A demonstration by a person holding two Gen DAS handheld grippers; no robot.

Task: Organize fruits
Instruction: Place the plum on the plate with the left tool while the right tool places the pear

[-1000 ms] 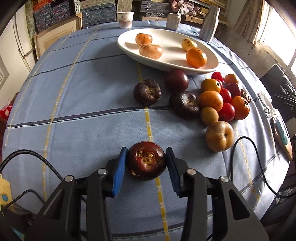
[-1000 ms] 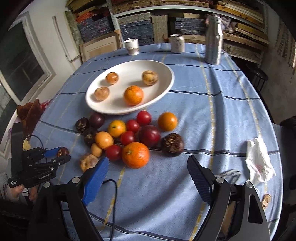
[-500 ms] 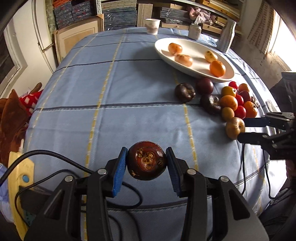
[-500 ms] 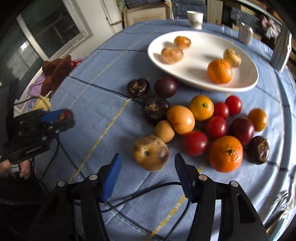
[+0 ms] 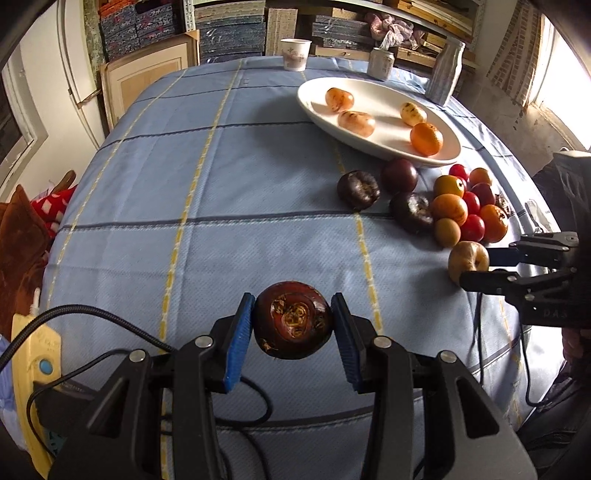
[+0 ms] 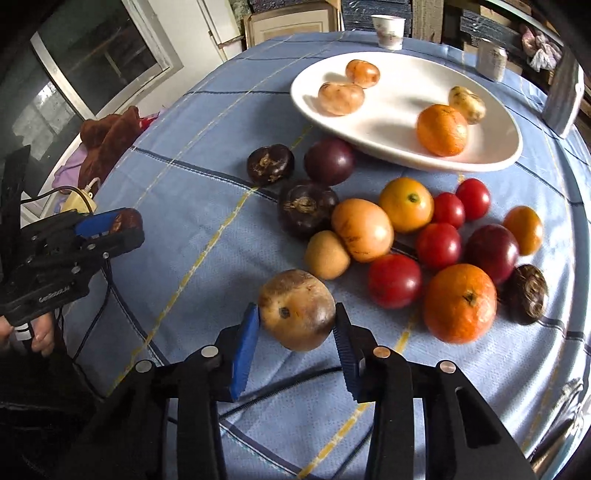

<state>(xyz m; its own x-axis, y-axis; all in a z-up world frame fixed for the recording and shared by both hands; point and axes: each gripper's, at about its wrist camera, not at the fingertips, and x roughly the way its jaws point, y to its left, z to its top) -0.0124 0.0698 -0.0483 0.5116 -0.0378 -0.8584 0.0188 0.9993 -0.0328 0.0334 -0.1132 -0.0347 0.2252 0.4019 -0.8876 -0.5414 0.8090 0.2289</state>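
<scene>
One white plate sits far on the table, with four fruits in it: two pale orange ones, one yellow spotted one and one orange.

Loose on the table near the plate:
- Four red tomatoes.
- Three round oranges and one oval orange fruit.
- Five dark fruits. Two look like smooth plums and three look rough, though the one on the far right is hard to make out.
- One small tan fruit.

There are two tools. The left tool grips one reddish-brown fruit, and the right tool pinches one big tan fruit.

At the far edge stand one paper cup, one can and one bottle.
</scene>
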